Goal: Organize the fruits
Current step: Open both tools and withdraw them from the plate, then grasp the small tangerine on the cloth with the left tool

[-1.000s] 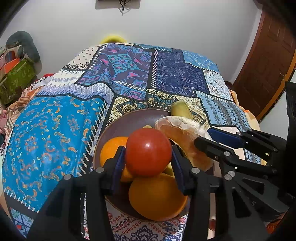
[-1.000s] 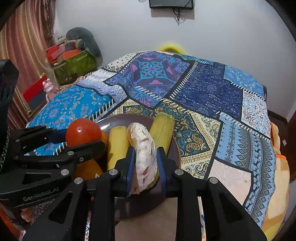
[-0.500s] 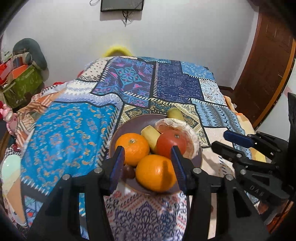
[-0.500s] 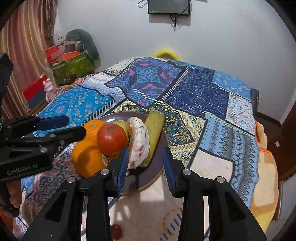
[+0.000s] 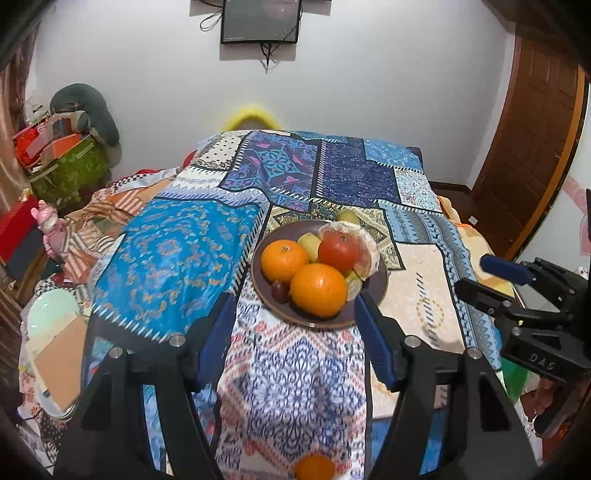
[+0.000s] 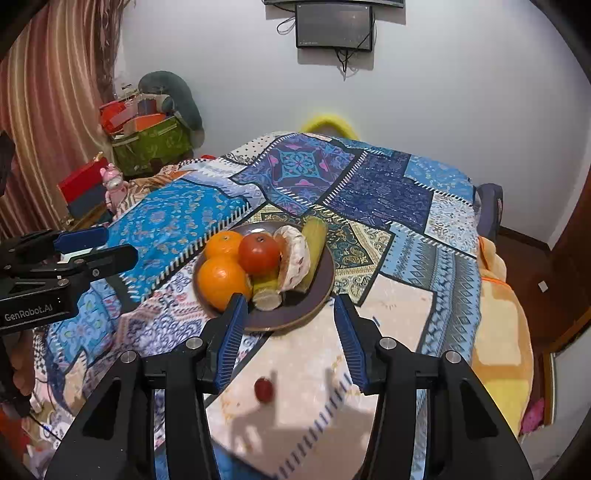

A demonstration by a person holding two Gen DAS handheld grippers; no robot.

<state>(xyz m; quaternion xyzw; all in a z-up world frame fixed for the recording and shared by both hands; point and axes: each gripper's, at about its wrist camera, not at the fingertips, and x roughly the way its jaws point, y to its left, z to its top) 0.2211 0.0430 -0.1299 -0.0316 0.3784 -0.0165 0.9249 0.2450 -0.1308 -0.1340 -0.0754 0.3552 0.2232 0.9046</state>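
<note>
Both grippers withdrew empty; right view shows stray grape.

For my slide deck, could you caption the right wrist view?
Open right tool hovers near a plate of fruit on a patchwork bedspread.

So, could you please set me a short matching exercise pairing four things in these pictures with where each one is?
Things:
1. red apple
2. small red fruit
3. left hand-held gripper
4. screen

Places:
A. lying loose on the bedspread, outside the plate
B. on the wall behind the bed
C. open, in front of the plate
D. on top of the fruit pile

Pairs: 1-D, 2-A, 3-C, 4-B
</note>
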